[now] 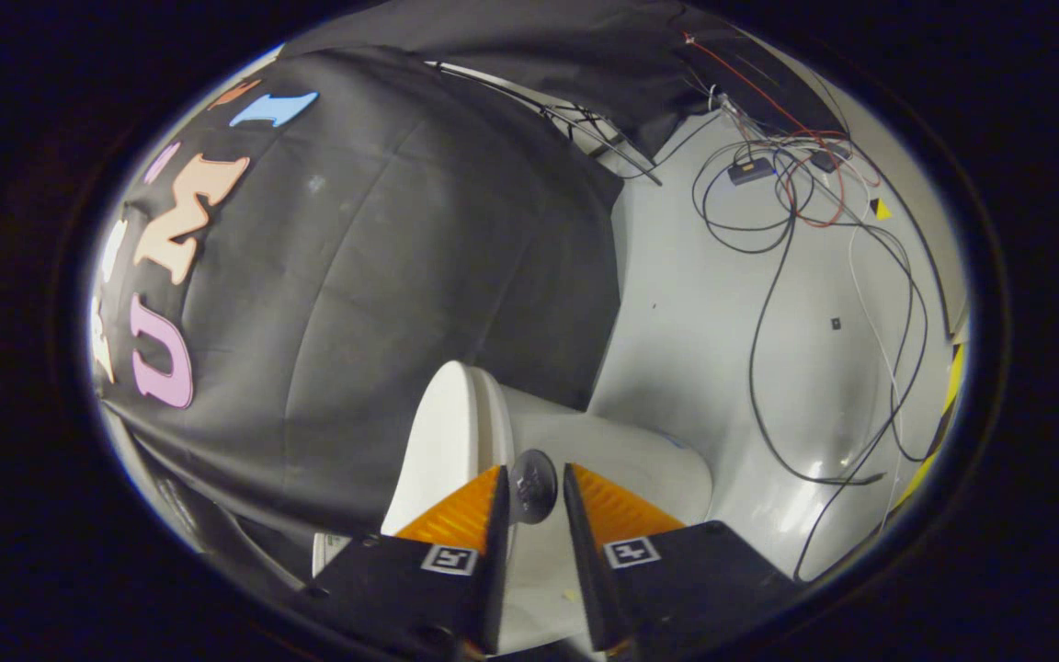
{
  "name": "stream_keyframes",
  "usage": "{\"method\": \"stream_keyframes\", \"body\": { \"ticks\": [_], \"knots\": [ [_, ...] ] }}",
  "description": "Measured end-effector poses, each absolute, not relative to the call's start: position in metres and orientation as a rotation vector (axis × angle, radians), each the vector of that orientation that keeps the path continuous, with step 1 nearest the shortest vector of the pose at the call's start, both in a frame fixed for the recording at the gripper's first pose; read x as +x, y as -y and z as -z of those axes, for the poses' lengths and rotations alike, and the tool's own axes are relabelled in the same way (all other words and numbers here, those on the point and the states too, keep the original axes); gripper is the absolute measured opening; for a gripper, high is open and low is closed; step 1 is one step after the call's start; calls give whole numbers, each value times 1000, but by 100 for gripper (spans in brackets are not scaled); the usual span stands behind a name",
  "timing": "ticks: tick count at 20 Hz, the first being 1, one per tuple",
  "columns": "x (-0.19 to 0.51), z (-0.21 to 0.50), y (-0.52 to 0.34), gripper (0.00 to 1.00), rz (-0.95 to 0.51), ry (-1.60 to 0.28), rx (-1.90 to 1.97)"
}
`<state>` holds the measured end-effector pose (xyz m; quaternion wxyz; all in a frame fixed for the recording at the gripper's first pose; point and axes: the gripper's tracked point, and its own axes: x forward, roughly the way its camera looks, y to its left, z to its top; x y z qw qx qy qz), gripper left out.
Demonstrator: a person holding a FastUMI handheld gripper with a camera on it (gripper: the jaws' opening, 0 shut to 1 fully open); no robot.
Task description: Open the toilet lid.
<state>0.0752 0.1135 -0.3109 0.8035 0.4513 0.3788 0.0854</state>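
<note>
The white toilet (626, 464) lies sideways in my rolled view, its lid (442, 441) on the side toward the black cloth and its bowl on the side toward the floor. A round silver knob (532, 485) sticks out at the lid's front edge. My gripper (535, 487) has its orange fingers (465, 515) with black pads on either side of this knob. The pads stand close against it, and the knob fills the narrow gap at the tips. The seam between lid and bowl runs just beyond the left fingertip.
The black cloth wall (382, 276) hangs behind the toilet. A pale glossy floor (723, 349) spreads on the far side of the bowl, strewn with black, white and red cables (768, 368) and a small black box (750, 171). A yellow strip (948, 405) edges the floor.
</note>
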Motion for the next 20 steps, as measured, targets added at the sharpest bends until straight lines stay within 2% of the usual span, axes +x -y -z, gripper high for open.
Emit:
{"method": "stream_keyframes", "body": {
  "ticks": [2, 6, 11, 20],
  "knots": [
    [74, 312, -108, 20, -187, -808, 948],
    [77, 303, -111, 7, -214, -791, 1006],
    [74, 273, -115, 1, -277, -718, 973],
    [72, 191, -137, 0, -442, -615, 721]
  ]
}}
